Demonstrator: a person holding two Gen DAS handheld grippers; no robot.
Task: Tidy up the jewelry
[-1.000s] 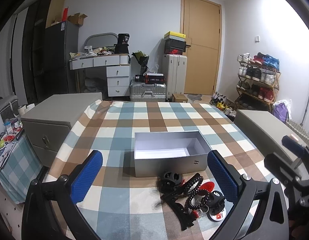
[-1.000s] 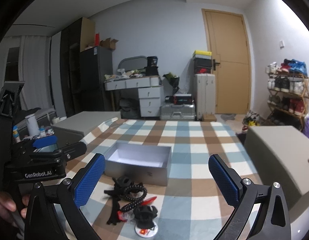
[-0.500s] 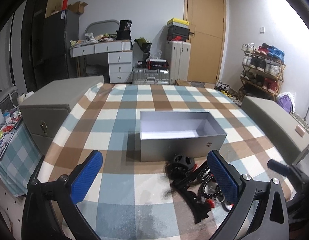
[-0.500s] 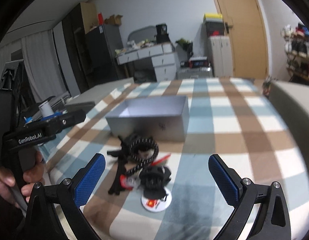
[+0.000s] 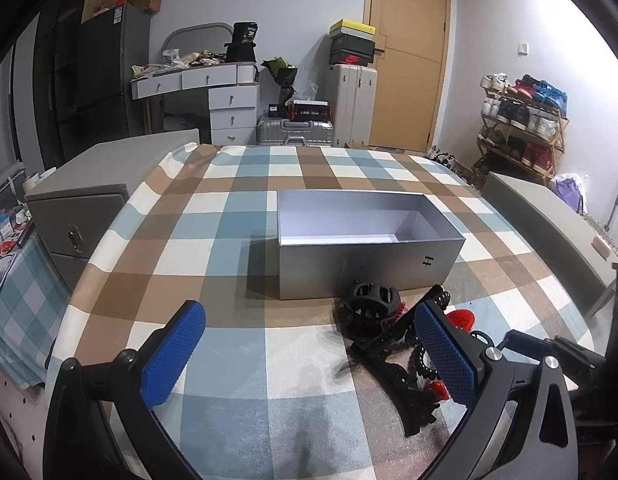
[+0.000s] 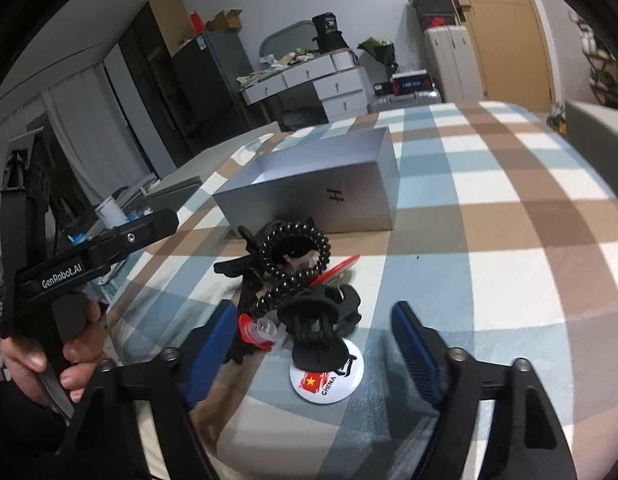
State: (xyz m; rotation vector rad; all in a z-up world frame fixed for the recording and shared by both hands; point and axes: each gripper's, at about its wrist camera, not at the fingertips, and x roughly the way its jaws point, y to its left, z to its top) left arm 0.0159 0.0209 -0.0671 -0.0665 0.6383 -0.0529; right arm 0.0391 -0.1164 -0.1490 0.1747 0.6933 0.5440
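Note:
An open grey box (image 5: 369, 240) (image 6: 317, 192) stands on the checked tablecloth, empty inside. In front of it lies a pile of accessories: a black claw hair clip (image 5: 371, 300), a black coiled hair tie (image 6: 295, 250), another black claw clip (image 6: 319, 320), a red badge (image 5: 461, 319), a white round badge with a flag (image 6: 329, 380). My left gripper (image 5: 305, 356) is open, low over the cloth left of the pile. My right gripper (image 6: 313, 344) is open, its jaws either side of the near claw clip and white badge.
Grey padded blocks flank the table, one at the left (image 5: 97, 192) and one at the right (image 5: 549, 224). The table's front edge is close below both grippers. The room behind holds a desk (image 5: 197, 80), suitcases (image 5: 351, 104) and a shoe rack (image 5: 521, 128).
Both grippers have dropped toward the table and moved forward. The right gripper has tilted and closed in on the pile, its jaws narrower than before. The objects have not moved.

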